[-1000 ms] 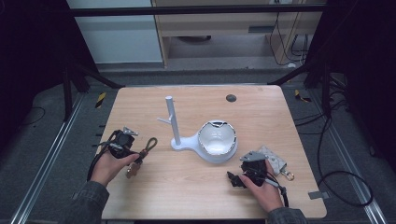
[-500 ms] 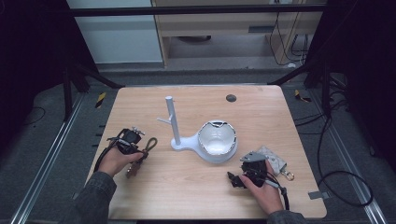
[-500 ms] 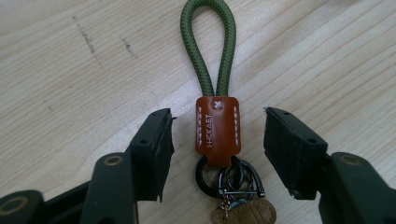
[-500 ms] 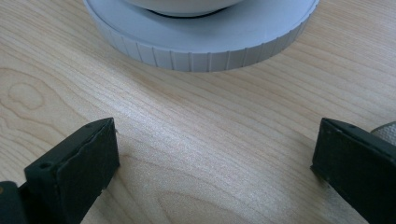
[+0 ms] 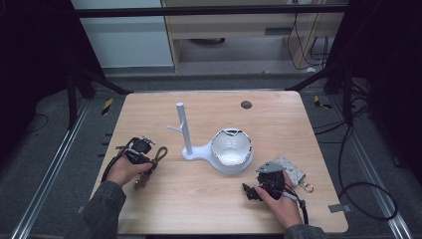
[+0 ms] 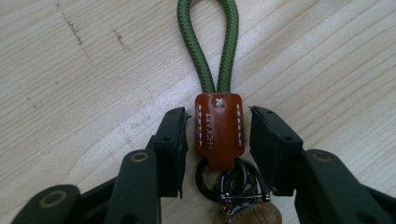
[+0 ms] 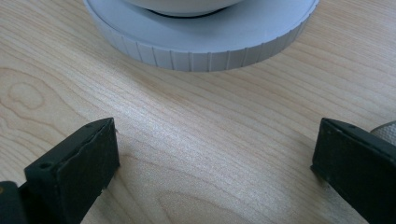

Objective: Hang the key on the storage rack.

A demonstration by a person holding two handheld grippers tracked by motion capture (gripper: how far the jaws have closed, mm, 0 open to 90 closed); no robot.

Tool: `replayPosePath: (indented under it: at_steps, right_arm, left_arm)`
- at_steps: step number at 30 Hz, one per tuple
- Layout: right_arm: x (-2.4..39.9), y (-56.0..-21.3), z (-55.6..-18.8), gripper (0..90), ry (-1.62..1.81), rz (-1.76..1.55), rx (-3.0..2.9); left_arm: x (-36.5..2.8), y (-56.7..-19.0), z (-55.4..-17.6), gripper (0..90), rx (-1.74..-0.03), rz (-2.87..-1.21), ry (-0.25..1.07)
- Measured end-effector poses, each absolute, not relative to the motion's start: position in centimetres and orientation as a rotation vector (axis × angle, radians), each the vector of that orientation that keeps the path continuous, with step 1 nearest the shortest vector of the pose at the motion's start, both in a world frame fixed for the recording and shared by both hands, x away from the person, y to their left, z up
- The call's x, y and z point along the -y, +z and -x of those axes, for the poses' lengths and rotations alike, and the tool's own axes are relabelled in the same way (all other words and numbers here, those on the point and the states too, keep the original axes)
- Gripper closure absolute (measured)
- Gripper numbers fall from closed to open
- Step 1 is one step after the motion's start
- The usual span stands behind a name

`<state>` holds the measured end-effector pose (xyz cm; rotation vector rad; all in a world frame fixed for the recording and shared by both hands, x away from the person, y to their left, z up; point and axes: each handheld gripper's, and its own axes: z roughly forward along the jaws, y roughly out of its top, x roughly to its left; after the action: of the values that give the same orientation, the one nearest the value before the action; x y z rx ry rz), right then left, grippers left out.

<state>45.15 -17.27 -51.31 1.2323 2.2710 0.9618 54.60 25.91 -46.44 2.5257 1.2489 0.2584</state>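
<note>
On the table's left side, the left gripper [image 6: 217, 154] straddles the keychain's brown leather tab [image 6: 218, 128], its jaws closing in but not yet touching; the green cord loop [image 6: 208, 44] runs toward twelve o'clock. The right gripper [image 7: 215, 161] gapes wide, empty.

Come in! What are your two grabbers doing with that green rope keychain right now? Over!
Left gripper closing around keychain, pads not touching yet. Right gripper open, empty, beside white stand. Nothing blocking.
</note>
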Motion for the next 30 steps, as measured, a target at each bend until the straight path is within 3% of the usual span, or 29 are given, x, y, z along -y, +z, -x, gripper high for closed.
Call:
replayPosePath:
  at_steps: [6,16,30]
  right_arm:
    - [17.3,-51.3,-45.1,0.6,0.963,-1.232,-2.27]
    - [17.3,-51.3,-45.0,0.5,0.964,-1.235,-2.271]
    - [17.3,-51.3,-45.0,0.5,0.967,-1.231,-2.277]
  left_arm:
    - [-25.8,-46.6,-54.6,64.5,-1.245,-2.54,0.245]
    - [-25.6,-45.7,-54.0,66.2,-1.213,-2.527,0.294]
    - [-27.4,-42.2,-48.5,66.3,-1.083,-2.261,0.458]
